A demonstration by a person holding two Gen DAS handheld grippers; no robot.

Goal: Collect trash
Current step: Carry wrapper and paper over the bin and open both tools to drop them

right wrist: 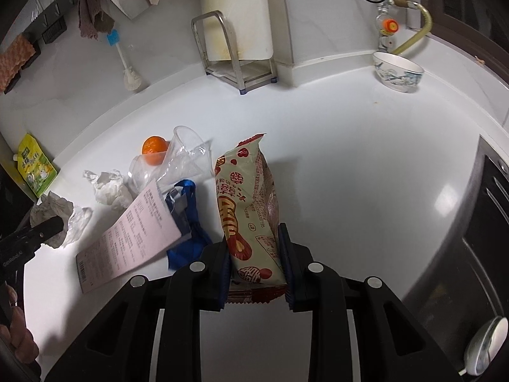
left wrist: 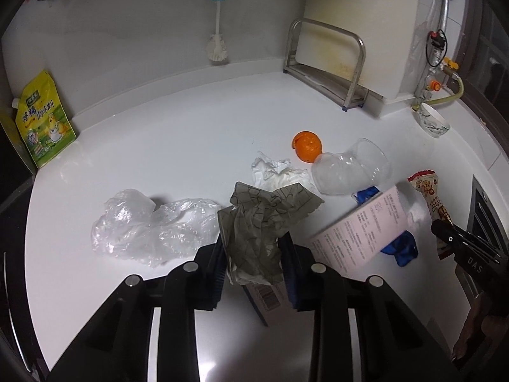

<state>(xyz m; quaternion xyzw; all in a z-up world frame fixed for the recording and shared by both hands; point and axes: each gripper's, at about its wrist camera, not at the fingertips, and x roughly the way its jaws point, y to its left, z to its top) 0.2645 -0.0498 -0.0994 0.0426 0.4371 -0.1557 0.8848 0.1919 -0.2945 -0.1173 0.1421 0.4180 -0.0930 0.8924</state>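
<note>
My left gripper is shut on a crumpled grey patterned paper, held above the white counter. My right gripper is shut on a red-and-cream snack packet; the packet also shows in the left wrist view. On the counter lie a clear plastic bag, a white tissue, an orange peel, a crushed clear cup, a pink box and a blue wrapper. The left gripper shows at the left edge of the right wrist view.
A green seasoning pouch leans at the back left. A brush hangs on the wall. A steel rack stands at the back, a bowl at the back right. A stove borders the counter on the right.
</note>
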